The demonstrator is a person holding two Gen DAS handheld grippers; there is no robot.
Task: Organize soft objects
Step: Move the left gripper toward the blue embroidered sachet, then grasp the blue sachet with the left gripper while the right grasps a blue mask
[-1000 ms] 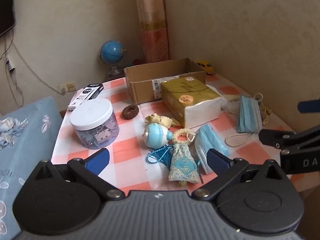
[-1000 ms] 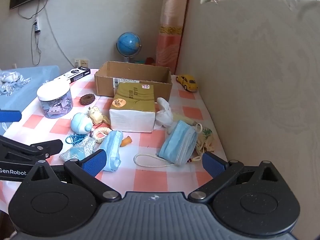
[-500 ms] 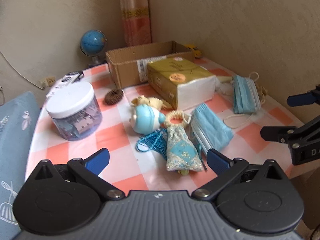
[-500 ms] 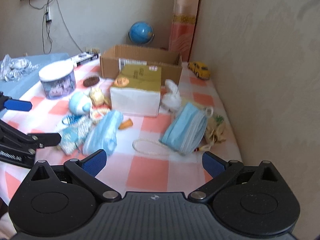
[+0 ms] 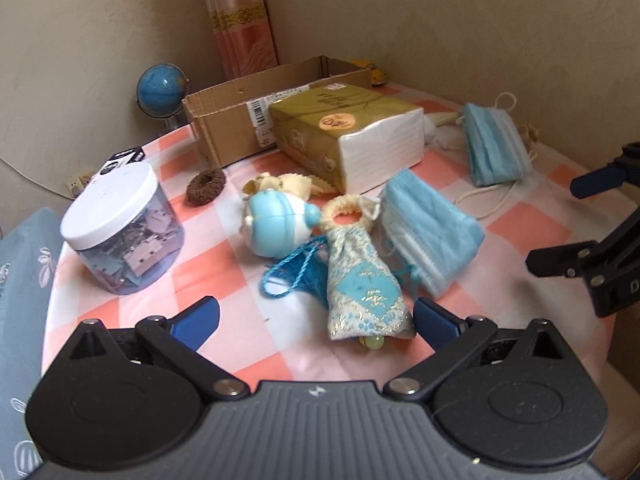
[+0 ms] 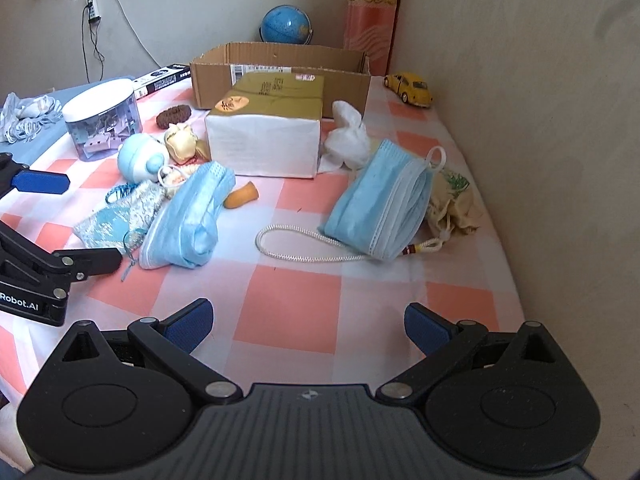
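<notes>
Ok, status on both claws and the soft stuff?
Left claw open, over embroidered blue fabric pouch. Right claw open, empty. Brown cardboard box fronted by gold tissue pack.

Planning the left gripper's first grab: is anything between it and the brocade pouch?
Nothing visible blocks it. The left gripper is open, and the brocade pouch lies just ahead of its fingertips on the checked tablecloth. A blue tassel and a folded face mask flank the pouch.
</notes>
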